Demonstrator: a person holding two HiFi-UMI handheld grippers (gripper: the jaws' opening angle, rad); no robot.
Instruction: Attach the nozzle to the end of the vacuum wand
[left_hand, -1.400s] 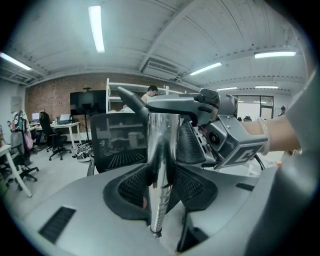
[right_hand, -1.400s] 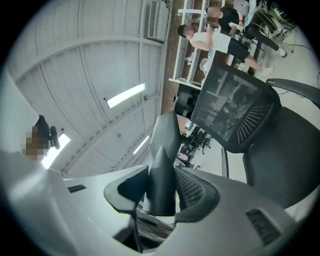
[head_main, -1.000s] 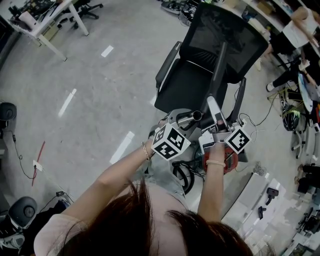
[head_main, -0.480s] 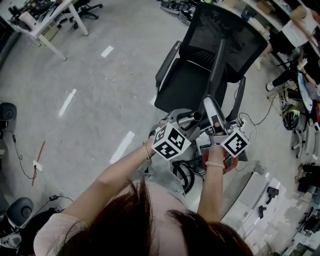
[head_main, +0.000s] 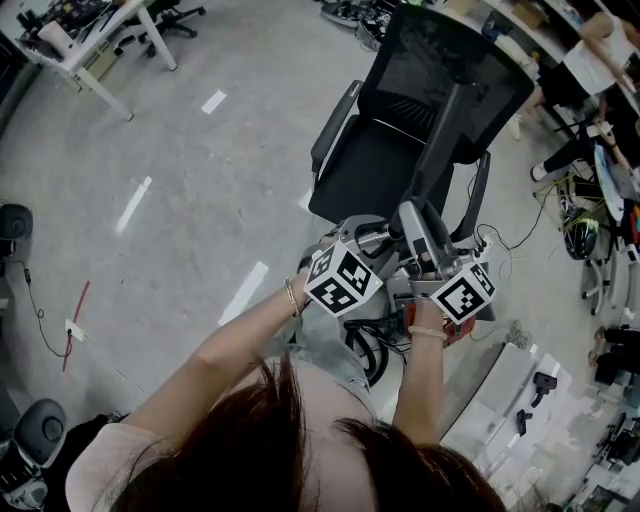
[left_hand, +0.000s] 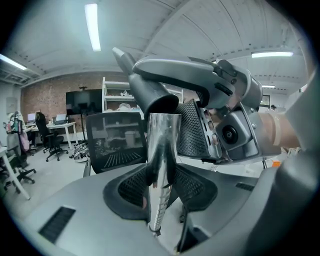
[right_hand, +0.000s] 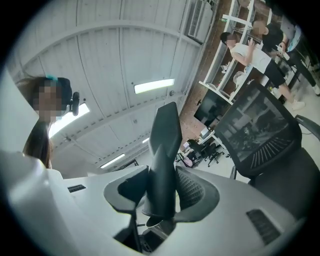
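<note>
Left claw (left_hand: 161, 186) clenched on the chrome vacuum wand (left_hand: 161, 145), which stands upright between its jaws. Right claw (right_hand: 162, 192) clenched on the dark tapered nozzle (right_hand: 164, 150), narrow tip pointing away. In the left gripper view the nozzle's open socket end meets the wand's top end at a tilt, and whether it is seated cannot be told; in the head view both are held close together in front of the person, over a black office chair (head_main: 390, 160).
</note>
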